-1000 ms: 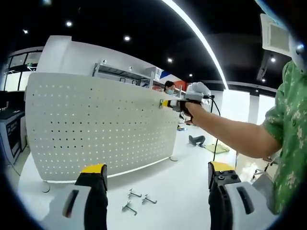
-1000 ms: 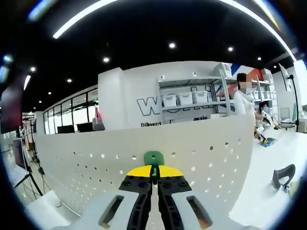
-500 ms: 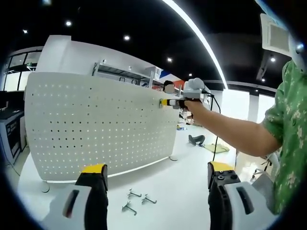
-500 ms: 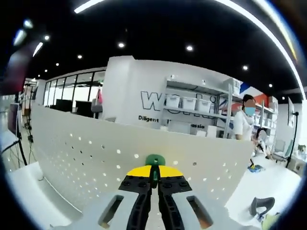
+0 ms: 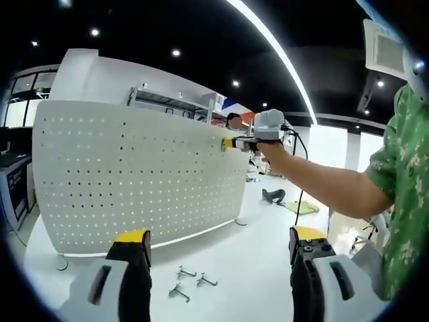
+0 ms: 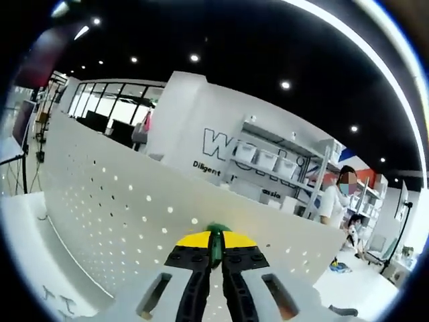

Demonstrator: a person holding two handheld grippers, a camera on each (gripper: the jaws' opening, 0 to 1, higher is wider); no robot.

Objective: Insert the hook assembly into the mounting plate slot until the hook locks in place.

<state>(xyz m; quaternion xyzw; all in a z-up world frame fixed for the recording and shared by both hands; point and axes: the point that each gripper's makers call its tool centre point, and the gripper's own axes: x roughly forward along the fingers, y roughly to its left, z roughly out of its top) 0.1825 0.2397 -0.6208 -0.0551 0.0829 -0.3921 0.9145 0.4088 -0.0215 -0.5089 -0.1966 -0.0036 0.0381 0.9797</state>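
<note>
Arm: outstretched, right gripper (image 5: 236,143) at the pegboard's (image 5: 134,174) upper edge.
Right gripper: jaws clamped on green hook (image 6: 216,236) against the pegboard.
Left gripper (image 5: 218,258): jaws wide apart, holding nothing.
Spare hooks (image 5: 191,280): on bench (image 5: 255,258) below pegboard.

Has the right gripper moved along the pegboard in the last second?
Yes, slightly. In the left gripper view, the right gripper stays at the pegboard's upper right corner but has tilted, its body rising above the top edge.

A long ceiling light strip (image 5: 281,50) runs diagonally across the upper centre of the left gripper view. Shelving with storage bins (image 6: 265,161) stands at centre right of the right gripper view, beside wall lettering (image 6: 218,144). Glass-walled offices (image 6: 114,114) occupy the upper left.
</note>
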